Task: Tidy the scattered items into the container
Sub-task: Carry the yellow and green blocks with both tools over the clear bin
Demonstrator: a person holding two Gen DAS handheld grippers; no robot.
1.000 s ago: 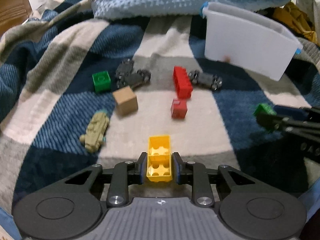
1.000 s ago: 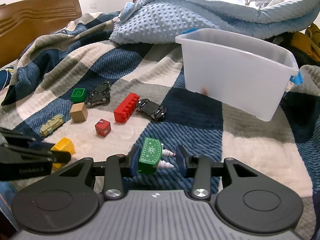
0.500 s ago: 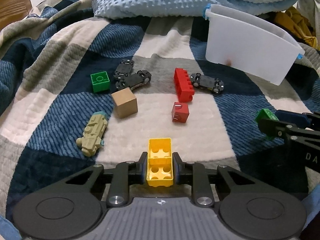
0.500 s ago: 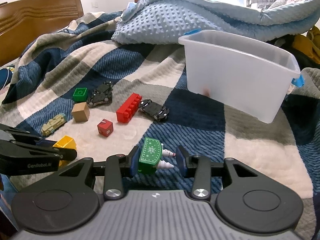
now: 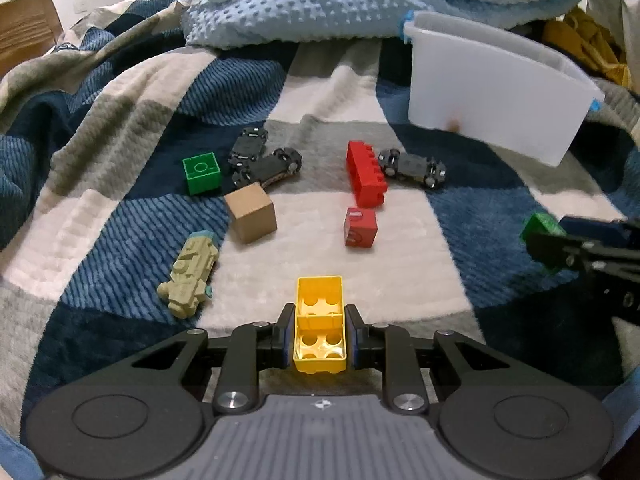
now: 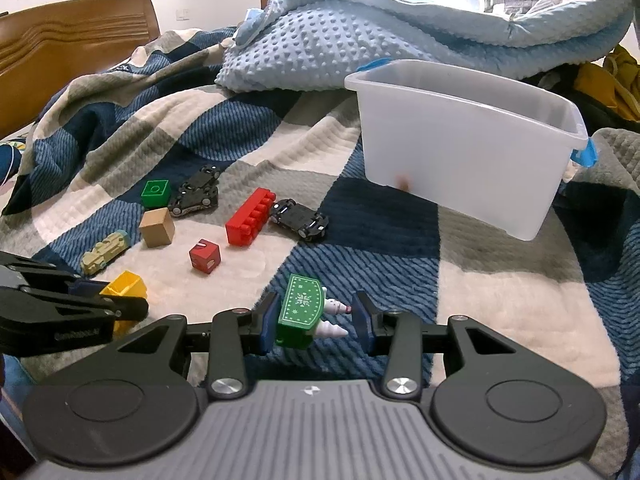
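Note:
My left gripper [image 5: 319, 330] is shut on a yellow brick [image 5: 320, 322], held above the blanket; it also shows in the right wrist view [image 6: 124, 294]. My right gripper [image 6: 314, 322] is shut on a green patterned toy [image 6: 300, 314] with white cone tips, seen in the left wrist view [image 5: 540, 232]. The white plastic container [image 6: 460, 148] stands ahead on the right, also in the left wrist view [image 5: 488, 88]. On the blanket lie a long red brick [image 5: 366, 178], a red cube [image 5: 360, 227], a tan cube [image 5: 251, 212], a green brick [image 5: 201, 167], black toy cars [image 5: 264, 160] and a beige toy vehicle [image 5: 190, 274].
A checked blue, grey and white blanket [image 5: 120, 128] covers the bed. A light blue dotted blanket [image 6: 360, 36] is heaped behind the container. A wooden headboard [image 6: 72, 36] stands at the far left. Yellow fabric [image 6: 612, 80] lies at the far right.
Both grippers have risen and moved forward slightly with their loads. The toys on the blanket have not moved.

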